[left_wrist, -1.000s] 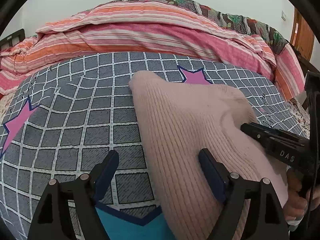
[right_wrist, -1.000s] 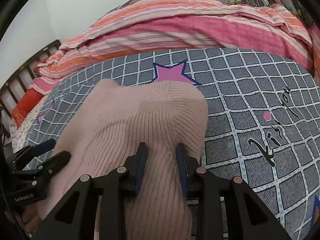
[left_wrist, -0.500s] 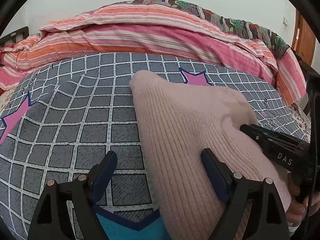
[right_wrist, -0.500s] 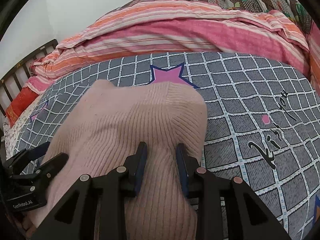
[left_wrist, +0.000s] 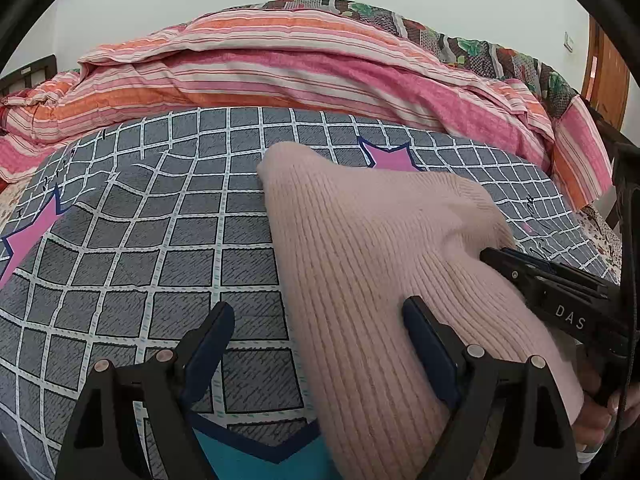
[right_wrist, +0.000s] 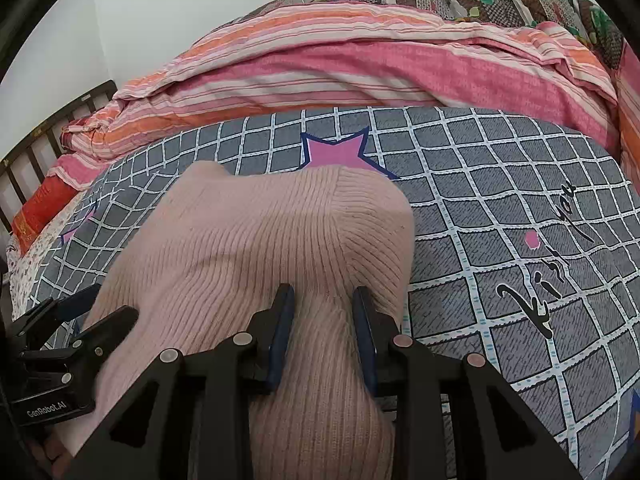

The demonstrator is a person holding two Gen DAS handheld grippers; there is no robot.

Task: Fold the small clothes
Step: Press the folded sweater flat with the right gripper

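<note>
While both hold low over the grid bedsheet (left_wrist: 172, 248):
Right gripper (right_wrist: 323, 320): clenched on pink knit sweater (right_wrist: 256, 248) — fabric bunched.
Left gripper (left_wrist: 316, 340): jaws wide — released.

- The left gripper (left_wrist: 316, 344) is showing a matte black frame with triangular cut-outs in each arm.
- Its fingers (left_wrist: 428, 344) are wearing dark blue pads along their inner faces.
- Round silver rivets are sitting at the pivots of both arms.
- The right gripper (right_wrist: 323, 332) is showing the same black frame, blue-edged pads and pale round rivets.
- Seen from the left wrist camera, the right gripper's side is carrying white letters reading "DAS".
- Seen from the right wrist camera, the left gripper's body is carrying white lettering reading "GenRobot.AI".
- Fingertips (left_wrist: 600, 412) of the person's right hand are showing beneath that gripper; no sleeve is showing.
</note>
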